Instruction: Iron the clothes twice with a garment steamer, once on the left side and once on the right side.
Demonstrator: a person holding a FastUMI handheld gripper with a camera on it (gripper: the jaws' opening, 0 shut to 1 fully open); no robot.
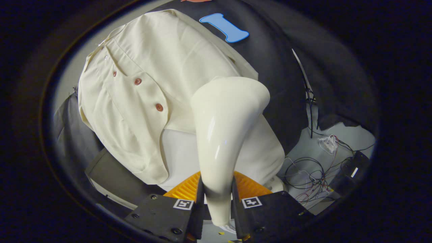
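Observation:
A cream button-front garment hangs ahead of me against the dark booth wall, its brown buttons running down the placket. My gripper is shut on the handle of a glossy cream garment steamer, both fingers pressing its narrow neck. The steamer's wide head rises beyond the fingers and lies against the garment's right half, beside the button row. The garment's lower right part is hidden behind the steamer.
A white stand or box shows below the garment's hem. A dark flat board lies lower left. Tangled cables and a dark device sit on the pale floor to the right.

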